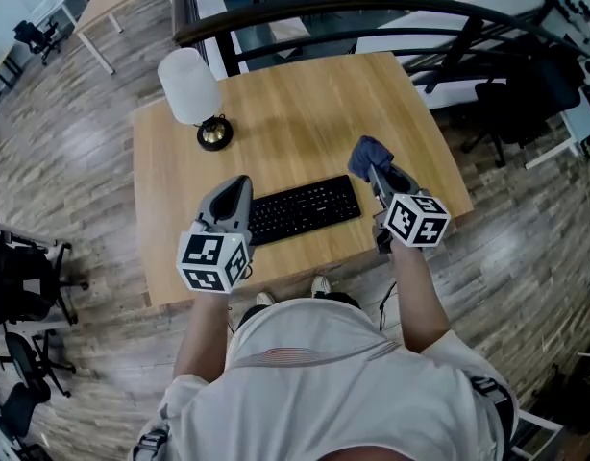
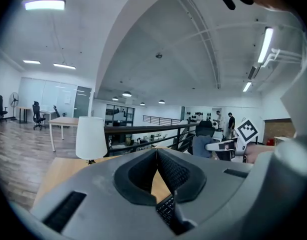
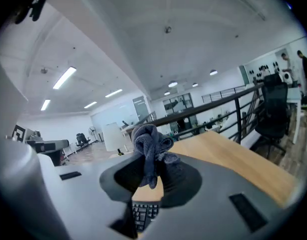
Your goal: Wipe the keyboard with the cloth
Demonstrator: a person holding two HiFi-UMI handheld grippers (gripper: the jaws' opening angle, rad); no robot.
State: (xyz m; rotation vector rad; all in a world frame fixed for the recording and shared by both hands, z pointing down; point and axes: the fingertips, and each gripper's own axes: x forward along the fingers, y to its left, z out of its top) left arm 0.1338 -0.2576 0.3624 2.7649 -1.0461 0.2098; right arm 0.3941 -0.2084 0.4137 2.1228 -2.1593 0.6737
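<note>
A black keyboard [image 1: 303, 208] lies near the front edge of the wooden table [image 1: 295, 113]. My right gripper [image 1: 376, 166] hangs just right of the keyboard's right end, shut on a bunched blue-grey cloth [image 1: 368, 154]. In the right gripper view the cloth [image 3: 149, 149] sticks up between the jaws, with keyboard keys [image 3: 143, 213] below. My left gripper [image 1: 236, 186] is at the keyboard's left end, shut with nothing in it. The left gripper view shows its gripper [image 2: 156, 154] with jaws meeting at the tips and the keyboard [image 2: 167, 209] underneath.
A white table lamp [image 1: 190, 89] with a round brass base stands at the table's back left. A dark railing [image 1: 372, 8] runs behind the table. Office chairs [image 1: 31, 286] stand on the wooden floor to the left.
</note>
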